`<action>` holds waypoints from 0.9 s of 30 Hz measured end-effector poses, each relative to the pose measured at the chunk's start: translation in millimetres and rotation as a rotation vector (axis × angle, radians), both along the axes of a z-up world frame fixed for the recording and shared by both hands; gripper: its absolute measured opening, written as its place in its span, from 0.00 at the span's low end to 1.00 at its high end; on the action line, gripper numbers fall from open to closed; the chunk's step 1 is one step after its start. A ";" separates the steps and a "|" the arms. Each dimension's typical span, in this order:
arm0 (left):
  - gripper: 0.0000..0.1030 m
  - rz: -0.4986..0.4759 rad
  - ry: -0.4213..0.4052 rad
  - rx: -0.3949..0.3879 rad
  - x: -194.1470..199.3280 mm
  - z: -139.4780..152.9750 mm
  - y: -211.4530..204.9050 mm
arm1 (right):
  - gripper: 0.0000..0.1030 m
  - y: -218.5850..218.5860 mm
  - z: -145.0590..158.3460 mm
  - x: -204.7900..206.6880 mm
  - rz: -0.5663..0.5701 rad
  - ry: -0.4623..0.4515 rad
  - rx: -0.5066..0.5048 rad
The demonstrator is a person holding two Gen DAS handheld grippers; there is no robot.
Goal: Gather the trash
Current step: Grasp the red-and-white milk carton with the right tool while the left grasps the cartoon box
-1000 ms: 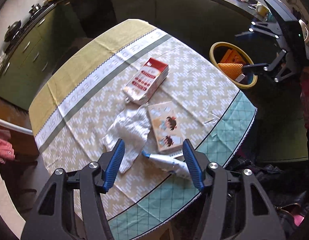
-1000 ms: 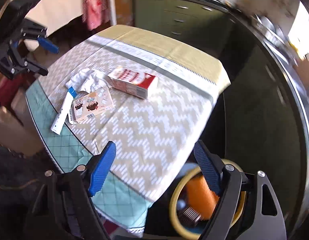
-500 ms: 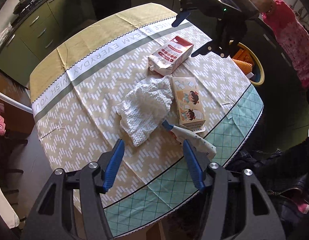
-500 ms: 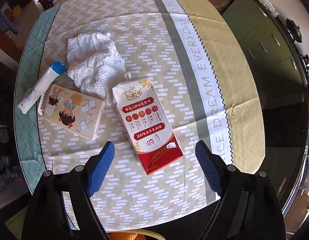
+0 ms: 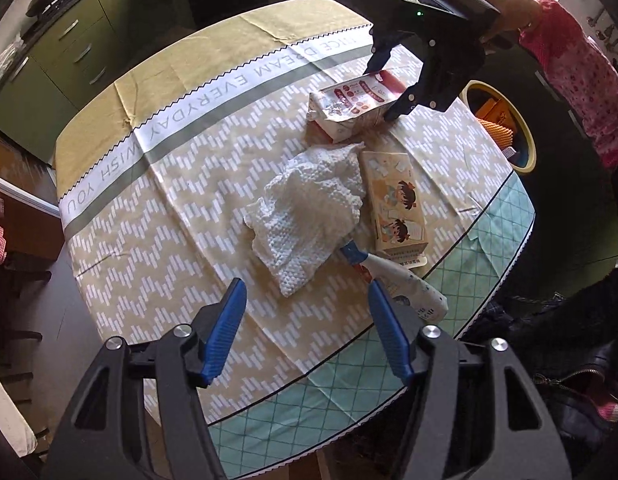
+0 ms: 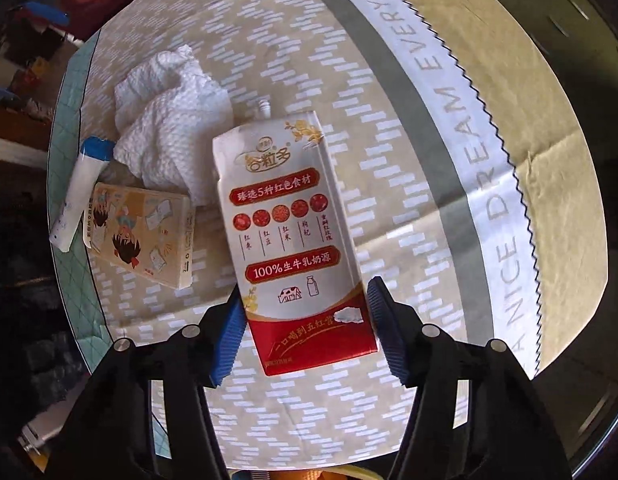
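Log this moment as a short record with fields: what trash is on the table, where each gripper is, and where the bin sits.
surface: round table with patterned tablecloth
trash on table: red and white milk carton, crumpled paper towel, cartoon-print box, white tube with blue cap
right gripper: open, fingers either side of the carton's red end, not clamped
left gripper: open, above the table edge near the paper towel and tube, holding nothing
bin: yellow-rimmed bin beside the table, orange items already inside
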State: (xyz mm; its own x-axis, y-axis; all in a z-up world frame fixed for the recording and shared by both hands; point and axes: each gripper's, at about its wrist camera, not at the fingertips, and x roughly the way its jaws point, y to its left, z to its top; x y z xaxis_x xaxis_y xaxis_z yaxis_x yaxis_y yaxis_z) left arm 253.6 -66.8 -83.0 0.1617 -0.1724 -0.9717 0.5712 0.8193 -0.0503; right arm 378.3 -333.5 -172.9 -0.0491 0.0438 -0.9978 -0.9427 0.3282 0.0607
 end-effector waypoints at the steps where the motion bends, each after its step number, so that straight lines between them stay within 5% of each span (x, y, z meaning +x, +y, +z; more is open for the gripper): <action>1: 0.63 -0.012 -0.001 -0.005 4.3 -0.6 -4.3 | 0.56 -5.3 1.0 -1.3 -0.013 -0.028 -0.002; 9: 0.64 -0.036 0.097 -0.082 44.2 -27.8 -46.6 | 0.54 -79.9 28.0 -33.8 -0.211 -0.113 0.093; 17: 0.42 -0.082 0.197 -0.075 46.4 -54.6 -91.9 | 0.53 -144.8 55.8 -96.3 -0.464 -0.169 0.163; 27: 0.44 -0.051 0.268 0.096 25.8 -86.1 -129.3 | 0.52 -122.8 35.5 -149.6 -0.464 -0.156 0.177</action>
State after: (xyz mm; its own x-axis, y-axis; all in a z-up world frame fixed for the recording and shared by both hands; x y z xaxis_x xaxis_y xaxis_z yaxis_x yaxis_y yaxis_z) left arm 279.5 -196.1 -169.1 -0.1092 -0.0789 -0.9909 0.5883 0.7984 -0.1284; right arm 228.8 -456.3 -137.4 0.1648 0.1944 -0.9670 -0.7024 0.7114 0.0233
